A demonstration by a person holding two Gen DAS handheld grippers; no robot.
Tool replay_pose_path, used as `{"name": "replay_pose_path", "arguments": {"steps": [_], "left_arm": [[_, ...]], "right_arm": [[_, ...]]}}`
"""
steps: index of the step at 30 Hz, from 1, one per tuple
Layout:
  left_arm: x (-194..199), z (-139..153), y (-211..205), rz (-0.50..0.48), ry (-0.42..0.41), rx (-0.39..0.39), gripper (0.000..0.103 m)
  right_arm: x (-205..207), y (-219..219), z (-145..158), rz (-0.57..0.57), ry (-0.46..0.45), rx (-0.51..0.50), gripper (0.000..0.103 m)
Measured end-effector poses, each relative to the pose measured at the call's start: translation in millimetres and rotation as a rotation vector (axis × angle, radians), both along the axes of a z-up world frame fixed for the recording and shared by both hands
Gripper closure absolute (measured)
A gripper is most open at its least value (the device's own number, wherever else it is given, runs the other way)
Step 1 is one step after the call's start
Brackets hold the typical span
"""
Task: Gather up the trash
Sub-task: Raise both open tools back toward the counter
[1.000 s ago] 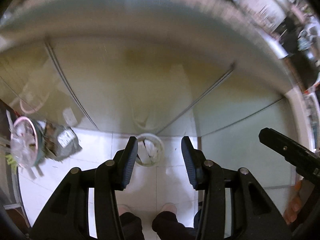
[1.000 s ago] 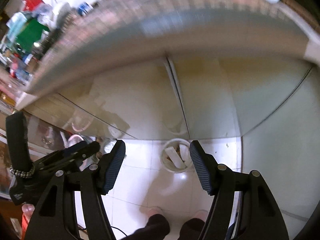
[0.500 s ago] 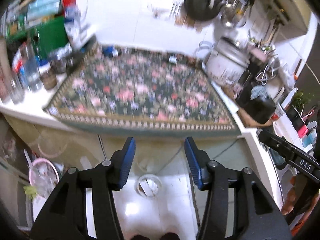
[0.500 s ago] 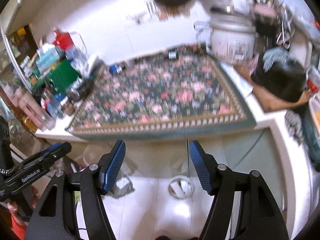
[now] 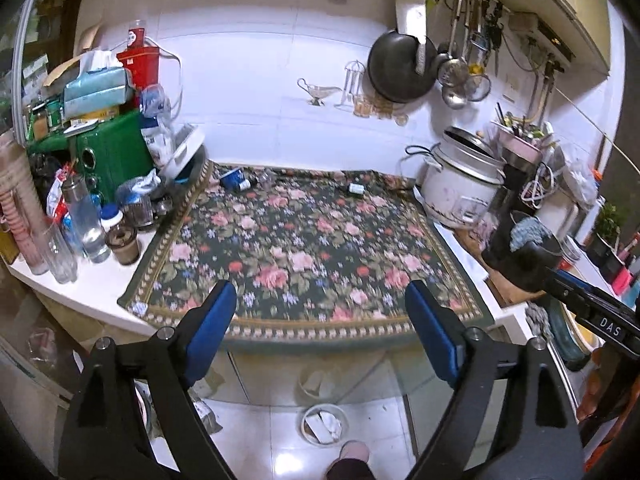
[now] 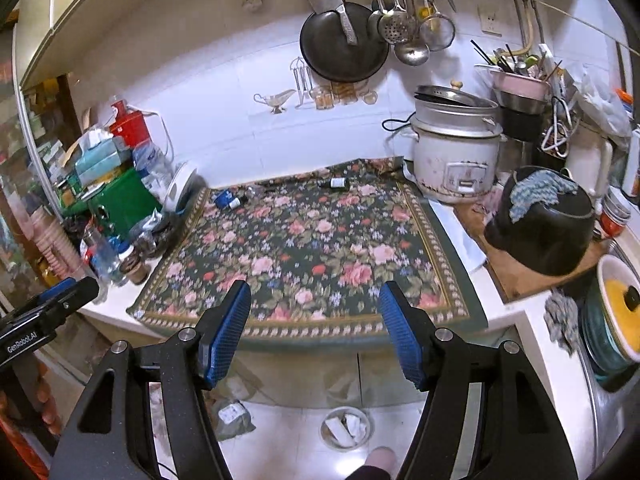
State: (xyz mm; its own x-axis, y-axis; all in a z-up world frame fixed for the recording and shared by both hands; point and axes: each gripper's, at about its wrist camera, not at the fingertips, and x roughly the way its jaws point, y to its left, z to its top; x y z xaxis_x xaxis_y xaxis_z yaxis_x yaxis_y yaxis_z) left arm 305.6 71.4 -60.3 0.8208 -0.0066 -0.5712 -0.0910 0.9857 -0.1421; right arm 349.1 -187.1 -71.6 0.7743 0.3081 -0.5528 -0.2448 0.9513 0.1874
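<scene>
Both grippers held before the floral cloth.
Left gripper and right gripper are spread wide, nothing gripped.

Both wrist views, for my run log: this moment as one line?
left gripper open, empty | right gripper open, empty | blue cup, small bottle on floral mat | bin below

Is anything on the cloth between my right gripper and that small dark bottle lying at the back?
Nothing visible. The right gripper hangs open at the near edge of the floral cloth, and the stretch of cloth up to the dark bottle is bare. The blue cup lies off to the left.
</scene>
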Motion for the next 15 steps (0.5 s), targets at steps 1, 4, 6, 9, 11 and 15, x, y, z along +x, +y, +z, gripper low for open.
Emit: {"name": "replay_pose_path", "arguments": {"steps": [1, 4, 6, 9, 11, 15], "left_arm": [[11, 2, 0, 0.017, -0.001, 0.002, 0.017], [33, 9, 0, 0.050, -0.003, 0.003, 0.017], [54, 15, 0, 0.079, -0.004, 0.010, 0.017], [83, 21, 0, 0.130, -0.004, 0.012, 0.017], [98, 23, 2, 0.160, -0.002, -0.001, 0.017], [132, 22, 5, 0.233, 0.000, -0.008, 0.017]], "right_arm": [[6, -2, 1, 0.005, -0.004, -0.001, 0.040], [35, -11, 4, 0.029, -0.006, 0.006, 0.040], [55, -16, 7, 0.043, -0.006, 0.010, 0.040], [86, -23, 12, 0.066, -0.002, 0.010, 0.040], [110, -27, 15, 0.087, 0.007, 0.014, 0.040], [152, -32, 13, 0.125, 0.021, 0.004, 0.040]]}}
